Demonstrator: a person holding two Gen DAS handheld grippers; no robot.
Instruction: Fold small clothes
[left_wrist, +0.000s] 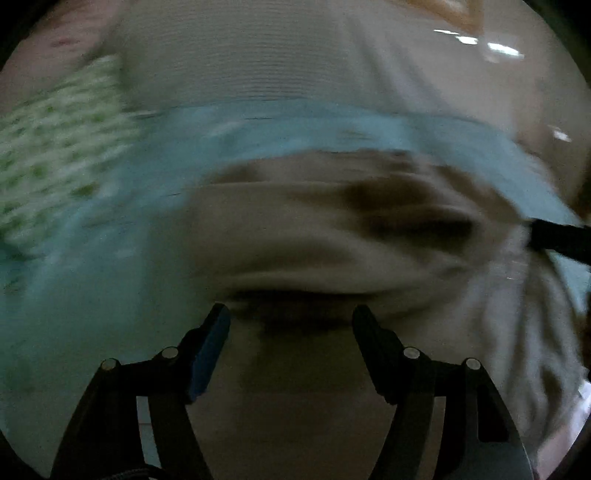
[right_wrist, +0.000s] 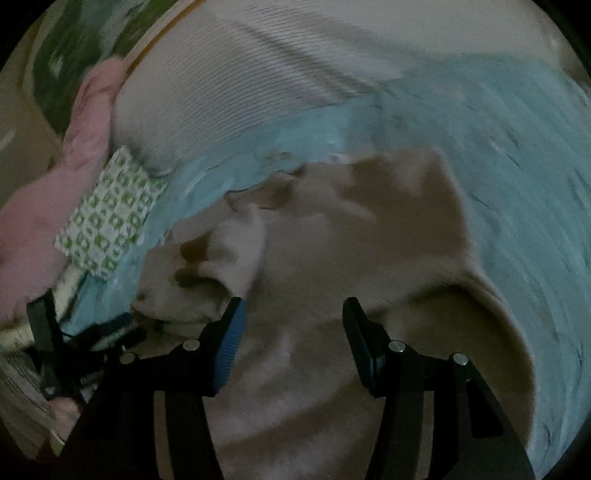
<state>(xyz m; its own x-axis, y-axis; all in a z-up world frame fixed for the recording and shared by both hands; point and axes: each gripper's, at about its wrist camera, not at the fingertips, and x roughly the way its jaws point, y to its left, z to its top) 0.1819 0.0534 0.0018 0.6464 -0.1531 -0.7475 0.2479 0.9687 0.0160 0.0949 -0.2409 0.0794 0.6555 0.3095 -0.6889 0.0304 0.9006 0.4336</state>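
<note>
Item: beige-and-brown patched small garment (right_wrist: 332, 240) on a light blue cloth surface (right_wrist: 498, 166).
We record the garment at centre frame in both blurred views. The left gripper (left_wrist: 291, 317) stands wide, nothing between its fingers. The right gripper (right_wrist: 293, 314) is parted above the fabric; grip unclear. A green-checked white folded cloth (right_wrist: 110, 218) lies left.

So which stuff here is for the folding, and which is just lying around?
For the folding:
- beige garment
- left gripper
- right gripper

Just lying about:
- green-patterned cloth
- pink cloth
- blue sheet underneath
- white ribbed pillow
</note>
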